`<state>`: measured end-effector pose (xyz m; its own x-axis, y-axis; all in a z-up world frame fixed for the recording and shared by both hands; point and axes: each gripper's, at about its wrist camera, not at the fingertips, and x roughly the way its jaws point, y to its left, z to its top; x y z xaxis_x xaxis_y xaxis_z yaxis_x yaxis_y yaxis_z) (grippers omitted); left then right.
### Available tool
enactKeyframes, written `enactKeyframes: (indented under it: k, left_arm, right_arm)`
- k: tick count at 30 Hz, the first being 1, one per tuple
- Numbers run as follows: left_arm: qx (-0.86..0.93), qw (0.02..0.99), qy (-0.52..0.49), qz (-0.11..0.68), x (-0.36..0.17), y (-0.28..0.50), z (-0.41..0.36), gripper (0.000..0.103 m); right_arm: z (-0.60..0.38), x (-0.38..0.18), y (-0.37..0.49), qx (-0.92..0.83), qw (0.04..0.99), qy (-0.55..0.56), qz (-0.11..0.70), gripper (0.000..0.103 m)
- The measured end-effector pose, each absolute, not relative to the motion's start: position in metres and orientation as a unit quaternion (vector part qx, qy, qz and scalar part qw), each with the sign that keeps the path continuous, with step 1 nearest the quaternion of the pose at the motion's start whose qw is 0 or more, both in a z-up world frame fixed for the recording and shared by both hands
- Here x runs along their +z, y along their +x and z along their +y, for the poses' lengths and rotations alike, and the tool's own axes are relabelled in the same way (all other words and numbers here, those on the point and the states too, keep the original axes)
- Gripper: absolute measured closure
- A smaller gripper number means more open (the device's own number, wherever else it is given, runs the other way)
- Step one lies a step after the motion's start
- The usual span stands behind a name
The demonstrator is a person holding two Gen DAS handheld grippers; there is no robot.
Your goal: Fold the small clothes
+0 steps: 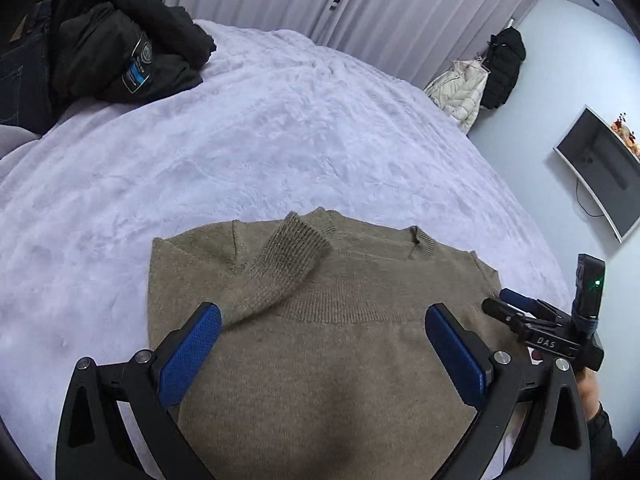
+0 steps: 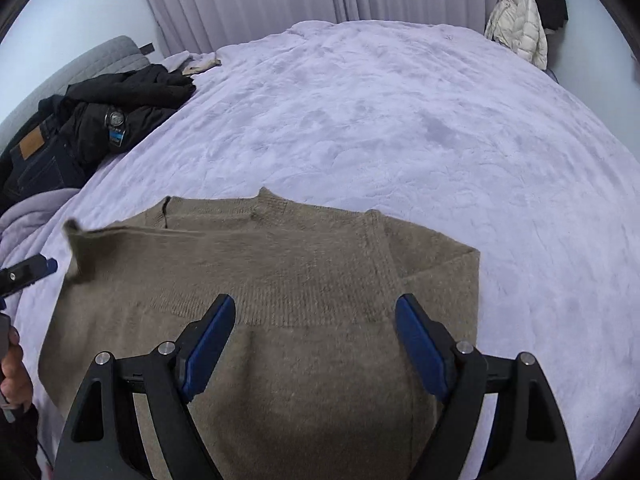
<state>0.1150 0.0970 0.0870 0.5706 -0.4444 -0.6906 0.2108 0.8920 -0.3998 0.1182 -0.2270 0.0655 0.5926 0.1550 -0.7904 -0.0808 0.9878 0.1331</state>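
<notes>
A taupe knit sweater (image 1: 340, 344) lies flat on the lilac bedspread (image 1: 280, 128), neckline away from me. One sleeve (image 1: 288, 268) is folded slantwise across its chest, ribbed cuff near the collar. My left gripper (image 1: 322, 314) hovers over the sweater's middle, open, with nothing between its blue pads (image 1: 188, 356). The right gripper (image 1: 516, 312) shows at the sweater's right edge. In the right wrist view the sweater (image 2: 280, 280) fills the foreground and the right gripper (image 2: 315, 304) stands open and empty above it. The other sleeve (image 2: 436, 264) is folded in. The left gripper (image 2: 28, 272) pokes in at the left.
A heap of black jackets (image 1: 120, 48) and dark jeans (image 2: 36, 160) sits at the bed's far left. A white puffer coat (image 1: 460, 92) and a black coat (image 1: 504, 64) hang by the curtains. A screen (image 1: 600, 168) is on the right wall. A hand (image 2: 12, 376) shows at the left edge.
</notes>
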Motion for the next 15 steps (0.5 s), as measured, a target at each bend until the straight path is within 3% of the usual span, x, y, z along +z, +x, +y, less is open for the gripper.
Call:
enactKeyframes:
  k: [3,12,15]
  left_arm:
    - [-0.205,0.879,-0.149,0.405,0.093,0.105,0.099,0.001]
    - [-0.182,0.844,0.006,0.505,0.030,0.182,0.021,0.001]
    - [-0.155,0.847,-0.036,0.507,0.021,0.197,0.052,0.001]
  right_arm:
    - [-0.202,0.064,0.107,0.076,0.894,-0.001,0.443,0.018]
    - [-0.171,0.033,0.159,0.088,0.863,-0.042,0.496,0.017]
    - [-0.187,0.031,0.168,0.053,0.864,-0.043,0.499,0.017]
